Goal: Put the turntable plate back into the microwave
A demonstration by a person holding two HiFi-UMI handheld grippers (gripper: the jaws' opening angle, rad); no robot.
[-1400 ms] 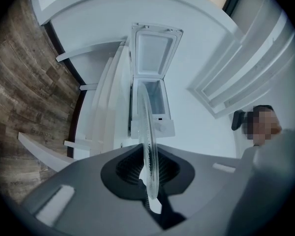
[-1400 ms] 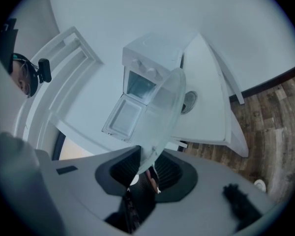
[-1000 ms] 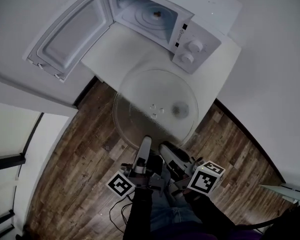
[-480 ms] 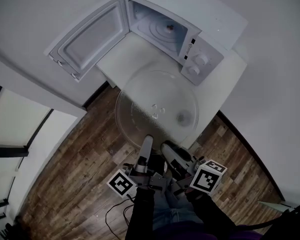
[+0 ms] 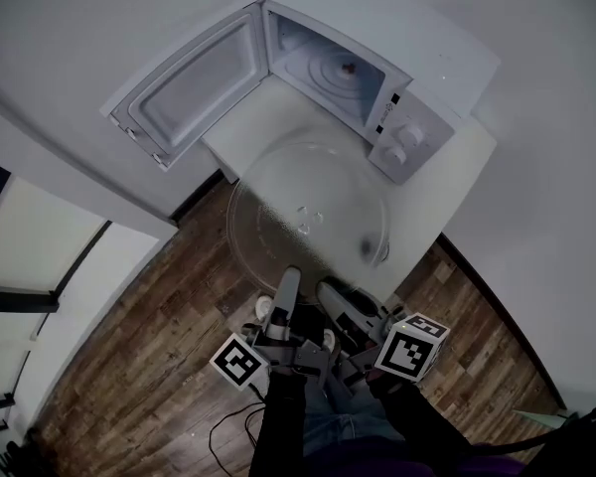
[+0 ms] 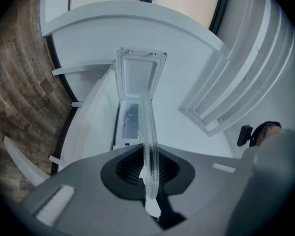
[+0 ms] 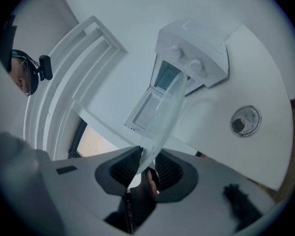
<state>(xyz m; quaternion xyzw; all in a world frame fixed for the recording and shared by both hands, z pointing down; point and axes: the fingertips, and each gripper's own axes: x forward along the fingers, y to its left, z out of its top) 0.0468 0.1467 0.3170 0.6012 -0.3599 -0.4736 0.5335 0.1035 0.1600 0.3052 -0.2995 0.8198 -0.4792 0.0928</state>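
The clear glass turntable plate (image 5: 308, 212) hangs level in front of the white microwave (image 5: 417, 97), whose door (image 5: 194, 82) stands swung open to the left. Its cavity (image 5: 338, 68) shows a small hub on the floor. My left gripper (image 5: 290, 274) and right gripper (image 5: 328, 288) sit side by side at the plate's near rim, each shut on it. In the left gripper view the plate (image 6: 148, 132) runs edge-on between the jaws of the left gripper (image 6: 148, 168). The right gripper view shows the plate's rim (image 7: 164, 117) pinched in the right gripper (image 7: 146, 163), with the microwave (image 7: 196, 53) beyond.
The microwave stands on a white counter (image 5: 457, 177) against a white wall. A round dark-centred fitting (image 7: 245, 120) lies on the counter near the microwave. Wood flooring (image 5: 159, 346) lies below, with a window (image 5: 40, 266) at the left.
Both grippers have lifted the plate a little and carried it closer to the open microwave. Neither grip has changed.
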